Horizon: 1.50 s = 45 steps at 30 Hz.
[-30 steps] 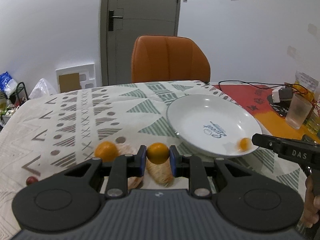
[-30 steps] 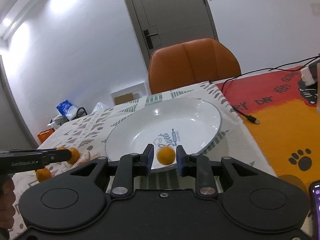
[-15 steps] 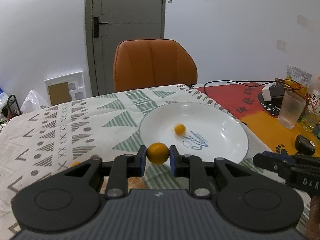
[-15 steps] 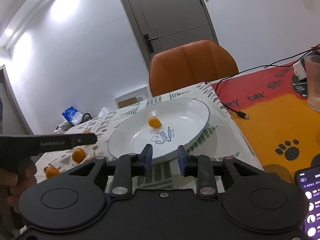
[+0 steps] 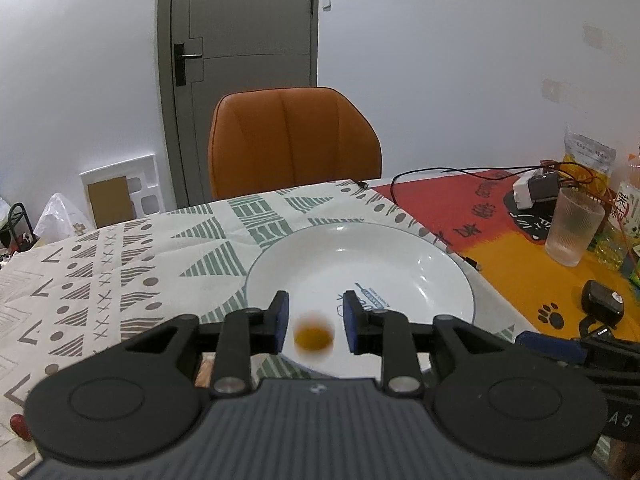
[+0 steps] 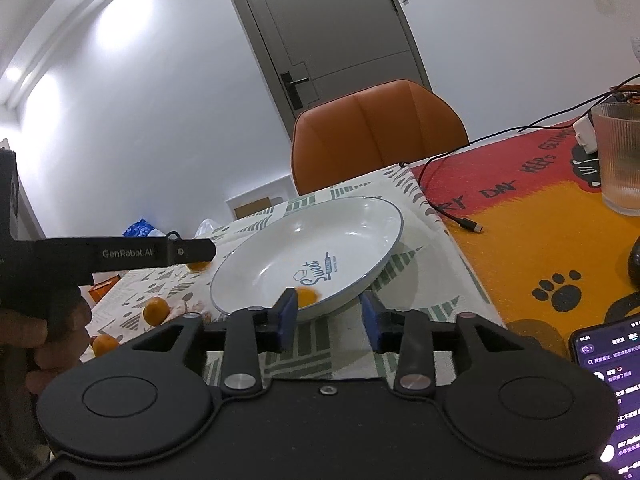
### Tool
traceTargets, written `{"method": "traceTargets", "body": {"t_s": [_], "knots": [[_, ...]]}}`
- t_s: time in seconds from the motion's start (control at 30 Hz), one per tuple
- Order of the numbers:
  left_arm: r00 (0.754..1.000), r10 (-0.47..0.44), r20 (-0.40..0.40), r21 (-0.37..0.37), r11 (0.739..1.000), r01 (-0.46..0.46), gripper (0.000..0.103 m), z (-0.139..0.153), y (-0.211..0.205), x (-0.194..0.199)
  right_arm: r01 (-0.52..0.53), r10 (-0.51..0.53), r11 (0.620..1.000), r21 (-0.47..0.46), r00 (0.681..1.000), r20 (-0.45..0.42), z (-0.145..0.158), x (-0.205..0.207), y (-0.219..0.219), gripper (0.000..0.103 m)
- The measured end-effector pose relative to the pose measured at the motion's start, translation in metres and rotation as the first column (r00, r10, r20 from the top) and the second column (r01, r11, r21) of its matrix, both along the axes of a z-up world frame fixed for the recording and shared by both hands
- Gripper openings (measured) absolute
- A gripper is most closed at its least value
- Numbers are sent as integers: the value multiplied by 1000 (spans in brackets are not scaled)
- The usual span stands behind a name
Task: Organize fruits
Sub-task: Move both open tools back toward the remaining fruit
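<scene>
A white plate [image 5: 400, 248] sits on the patterned tablecloth; it also shows in the right wrist view [image 6: 360, 216]. My left gripper [image 5: 314, 322] is open over the plate's near rim. A small orange fruit [image 5: 314, 334], blurred, is between its fingers and touches neither. In the right wrist view an orange fruit [image 6: 307, 295] lies at the plate's near edge, and the left gripper [image 6: 192, 250] hangs above the plate's left rim. My right gripper [image 6: 329, 320] is open and empty just in front of the plate. Three more oranges [image 6: 156, 310] lie on the cloth left of the plate.
An orange chair [image 5: 294, 140] stands behind the table. A ribbed glass [image 5: 574, 226], a cable [image 5: 440, 174], a charger [image 5: 536, 190] and packets sit on the right mat. A phone [image 6: 608, 396] lies at the front right. A small red fruit [image 5: 18, 426] lies at the left.
My left gripper carried its orange over the plate and opened; the orange is out of the fingers. My right gripper has pulled back from the plate and opened wider.
</scene>
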State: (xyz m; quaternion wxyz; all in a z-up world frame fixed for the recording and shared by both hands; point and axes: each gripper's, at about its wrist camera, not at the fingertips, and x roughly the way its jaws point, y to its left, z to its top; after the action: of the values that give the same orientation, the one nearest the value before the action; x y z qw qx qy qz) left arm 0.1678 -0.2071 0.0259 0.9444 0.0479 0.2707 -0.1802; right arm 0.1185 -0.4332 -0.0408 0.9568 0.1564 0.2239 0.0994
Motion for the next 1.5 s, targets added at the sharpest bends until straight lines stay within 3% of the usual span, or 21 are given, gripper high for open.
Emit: {"method": "traceTargets", "body": {"t_s": [0.13,0.2,0.3,0.37,0.57,1.1,1.5], "knots": [[1000,13,-2,19,1000,-13,50,-1,6,-3,2,-2,1000,-4,1000,10,0,0,2,60],[999,34,1,21,999,-34,65,-1,12,-4,10,-9,1000,-10,1000,20,0,-1,5,68],[998,63,4,13,998,-63,74,1,24,-7,20,-20,1000,-13,999,33,1,0,8,85],[997,81,7,16,997,-81,77,2,32,-9,23,-23,1000,-15,999,49,2,-1,11,103],[992,127,2,15,992,-127,86,2,54,-14,10,-9,1000,-16,998,59,6,3,20,103],[965,262,-2,9,965,-262,88,-1,119,-37,-31,34,998,-51,998,45,8,9,59,103],[938,347,-28,-12,938,-347,88,-10,168,-50,-149,151,985,-88,988,12,8,13,104,103]]}}
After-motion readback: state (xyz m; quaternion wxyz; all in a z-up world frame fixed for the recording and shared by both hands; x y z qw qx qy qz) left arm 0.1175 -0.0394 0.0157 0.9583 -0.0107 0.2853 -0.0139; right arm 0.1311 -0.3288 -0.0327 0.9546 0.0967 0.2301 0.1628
